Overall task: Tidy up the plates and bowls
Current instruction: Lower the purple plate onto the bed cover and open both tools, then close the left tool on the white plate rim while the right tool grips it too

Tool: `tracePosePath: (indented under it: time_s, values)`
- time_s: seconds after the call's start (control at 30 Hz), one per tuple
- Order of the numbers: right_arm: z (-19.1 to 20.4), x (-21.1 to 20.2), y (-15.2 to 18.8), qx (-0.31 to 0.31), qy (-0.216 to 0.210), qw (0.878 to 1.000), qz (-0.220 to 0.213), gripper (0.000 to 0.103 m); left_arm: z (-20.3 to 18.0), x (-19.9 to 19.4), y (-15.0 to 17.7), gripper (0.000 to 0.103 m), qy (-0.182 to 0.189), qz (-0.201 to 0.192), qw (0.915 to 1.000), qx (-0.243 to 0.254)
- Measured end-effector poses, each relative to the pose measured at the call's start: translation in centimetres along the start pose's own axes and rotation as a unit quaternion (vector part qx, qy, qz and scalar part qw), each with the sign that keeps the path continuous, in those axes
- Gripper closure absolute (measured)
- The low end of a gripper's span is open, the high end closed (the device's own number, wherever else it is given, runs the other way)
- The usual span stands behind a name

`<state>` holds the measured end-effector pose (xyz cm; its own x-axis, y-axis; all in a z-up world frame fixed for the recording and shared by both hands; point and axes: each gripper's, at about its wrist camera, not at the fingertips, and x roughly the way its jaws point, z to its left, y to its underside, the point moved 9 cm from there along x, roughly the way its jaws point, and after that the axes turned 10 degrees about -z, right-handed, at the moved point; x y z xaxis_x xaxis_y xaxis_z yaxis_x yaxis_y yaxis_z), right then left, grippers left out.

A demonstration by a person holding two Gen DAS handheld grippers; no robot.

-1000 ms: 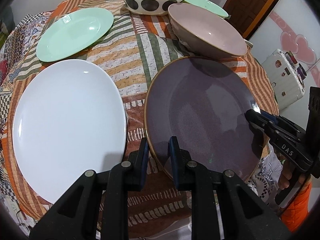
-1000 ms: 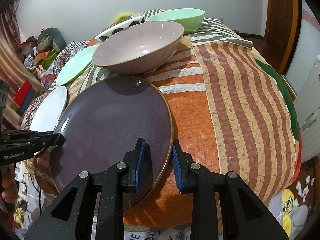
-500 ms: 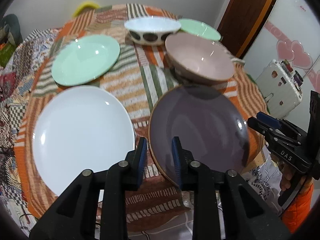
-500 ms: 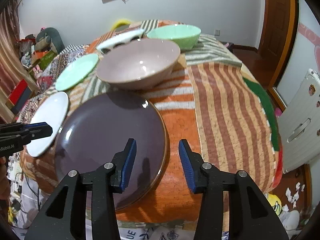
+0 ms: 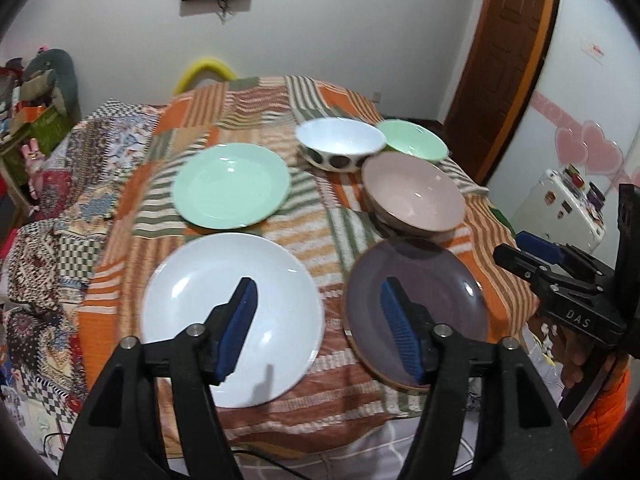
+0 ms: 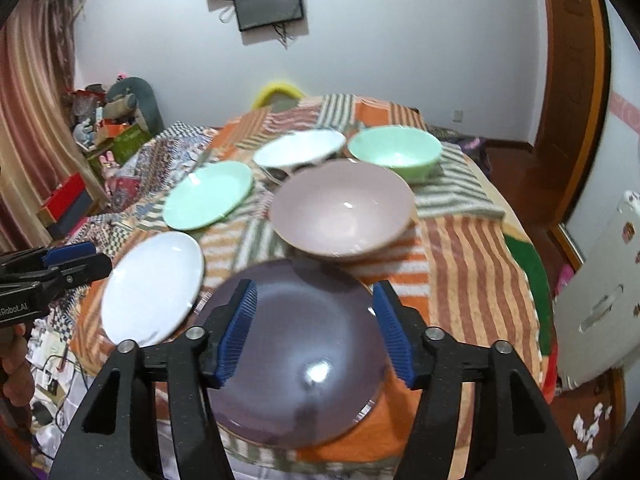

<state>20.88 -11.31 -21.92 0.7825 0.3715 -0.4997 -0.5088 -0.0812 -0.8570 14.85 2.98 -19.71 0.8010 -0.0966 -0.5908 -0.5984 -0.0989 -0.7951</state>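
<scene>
A dark purple plate (image 5: 432, 292) (image 6: 304, 344) lies at the table's near edge, a white plate (image 5: 224, 308) (image 6: 156, 284) to its left. Behind stand a green plate (image 5: 231, 185) (image 6: 208, 194), a pink bowl (image 5: 414, 196) (image 6: 342, 208), a white spotted bowl (image 5: 340, 148) (image 6: 298, 152) and a green bowl (image 5: 414, 145) (image 6: 394, 152). My left gripper (image 5: 320, 320) is open and empty, raised above the gap between the white and purple plates. My right gripper (image 6: 314, 324) is open and empty above the purple plate, and shows at the right of the left wrist view (image 5: 536, 256).
A patchwork cloth (image 5: 256, 100) covers the round table. A white suitcase (image 6: 600, 304) stands to the right, a wooden door (image 5: 504, 56) behind it. Clutter and boxes (image 6: 100, 136) sit at the left. A yellow chair back (image 5: 206, 70) is beyond the table.
Both grippers let go of the purple plate's rim, opened wide and pulled back and up from the table. The plate now lies flat on the cloth.
</scene>
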Motion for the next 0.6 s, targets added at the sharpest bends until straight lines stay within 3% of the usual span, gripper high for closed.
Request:
tracePosePath:
  time_s: [0.2,0.6]
  values:
    - [3.3,1.4,-1.1,-0.016,-0.03,0.999,-0.004,0.041,4.3,-0.8,0.4,0.024,-0.036,-0.005,0.9991,-0.02]
    - [9.1,5.8,0.0,-0.051,-0.073,0.996,0.032,0.041,12.6,0.7,3.9,0.024,-0.087,0.026,0.9932,-0.073]
